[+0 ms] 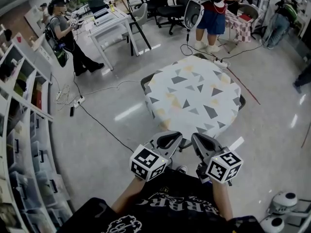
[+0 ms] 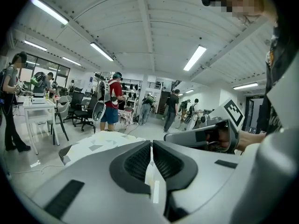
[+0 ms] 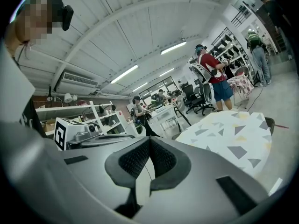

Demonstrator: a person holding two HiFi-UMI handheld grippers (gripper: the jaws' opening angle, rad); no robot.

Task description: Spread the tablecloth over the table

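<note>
Tablecloth (image 1: 194, 93) covers the bench (image 1: 145, 82) at twelve o'clock, so left gripper (image 1: 169, 141) and right gripper (image 1: 202, 142) hang back, jaws closed, empty.

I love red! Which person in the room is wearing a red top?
The person in blue shorts, standing beyond the tablecloth. The person at the left wears grey and black.

Table (image 1: 144, 83) under patterned tablecloth (image 1: 194, 93)

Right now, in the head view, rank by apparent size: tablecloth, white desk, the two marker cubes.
1. Tablecloth
2. White desk, though farther off
3. Left cube and right cube: alike, and nearest the camera
</note>
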